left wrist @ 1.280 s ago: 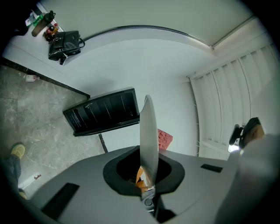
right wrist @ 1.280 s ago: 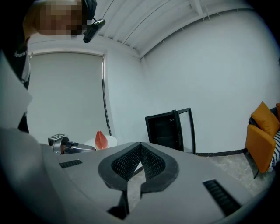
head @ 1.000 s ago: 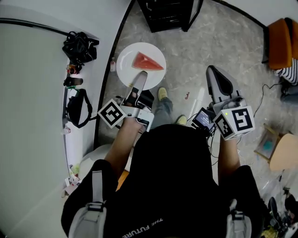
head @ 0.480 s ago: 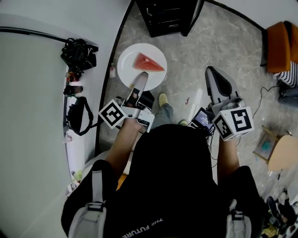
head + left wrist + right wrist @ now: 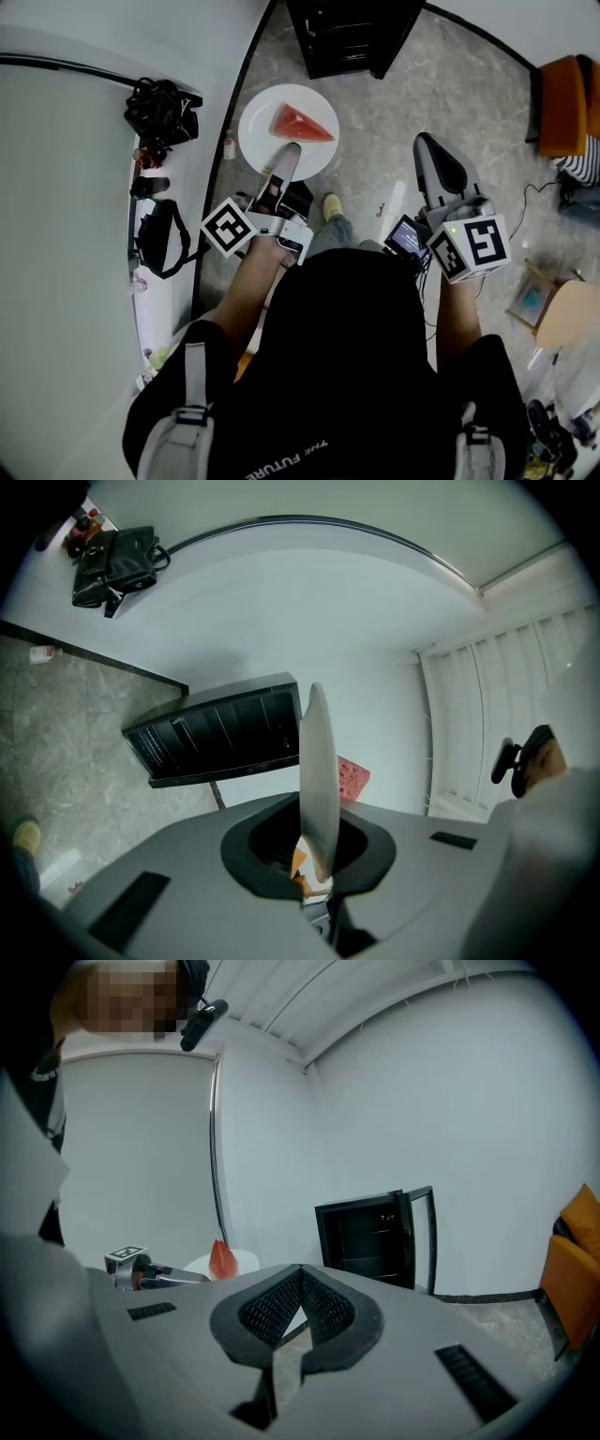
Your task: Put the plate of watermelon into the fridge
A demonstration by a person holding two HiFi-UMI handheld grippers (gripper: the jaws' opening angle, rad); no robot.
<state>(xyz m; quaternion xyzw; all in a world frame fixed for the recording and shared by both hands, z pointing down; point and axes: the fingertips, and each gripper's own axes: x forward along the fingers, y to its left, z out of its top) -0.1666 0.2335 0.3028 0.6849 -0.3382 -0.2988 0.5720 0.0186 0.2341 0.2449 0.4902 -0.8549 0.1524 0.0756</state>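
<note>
Plate (image 5: 265,141) with its watermelon slice (image 5: 302,124) stays clamped by the rim in the left hand-held gripper (image 5: 290,152), now slightly nearer the open black fridge (image 5: 347,37) ahead; the right hand-held gripper (image 5: 434,150) alongside is closed, empty.

Left gripper (image 5: 287,156) clamped on the plate (image 5: 255,122); right gripper (image 5: 434,155) closed on nothing.
Both arms reach forward from the torso, the bare left forearm (image 5: 246,286) angled slightly inward, the right forearm (image 5: 456,319) held straighter. The left marker cube (image 5: 228,229) and the right marker cube (image 5: 480,246) each sit at the rear of their gripper. The left gripper view shows its jaws pinching the plate's near rim, the plate seen edge-on between them. The right gripper view shows its jaws meeting at the tips, nothing between.
</note>
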